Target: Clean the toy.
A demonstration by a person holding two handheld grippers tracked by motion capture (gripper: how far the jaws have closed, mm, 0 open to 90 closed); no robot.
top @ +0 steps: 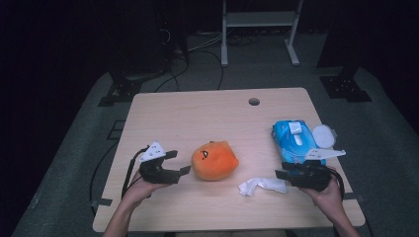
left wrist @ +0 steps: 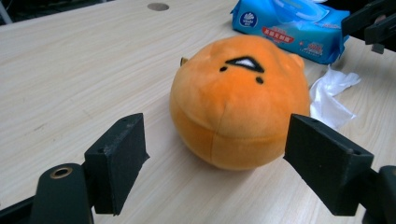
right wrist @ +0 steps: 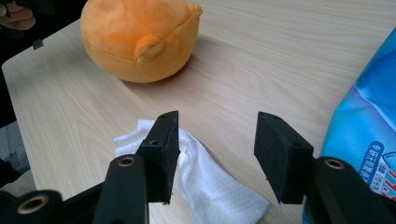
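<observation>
The round orange plush toy point(top: 214, 160) sat mid-frame on the pale wooden table point(top: 197, 113), not picked up yet. The left tongs point(top: 180, 163) gaped beside it; the right tongs point(top: 278, 174) gaped over the crumpled white tissue point(top: 262, 185).

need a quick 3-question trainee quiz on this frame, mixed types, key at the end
1. True or false: the left tool is shut on the orange plush toy.
2. Which thing lies on the table just beside the right tool? A) white wipe B) a red cup C) a metal spoon
3. Fill in: the blue wipes pack lies at the table's ____ side in the high view.

Key
1. False. Its jaws stand open with the toy ahead of them, no pad touching it.
2. A. The crumpled wipe lies under and beside the open jaws.
3. Right. The toy sits between the two tools.
</observation>
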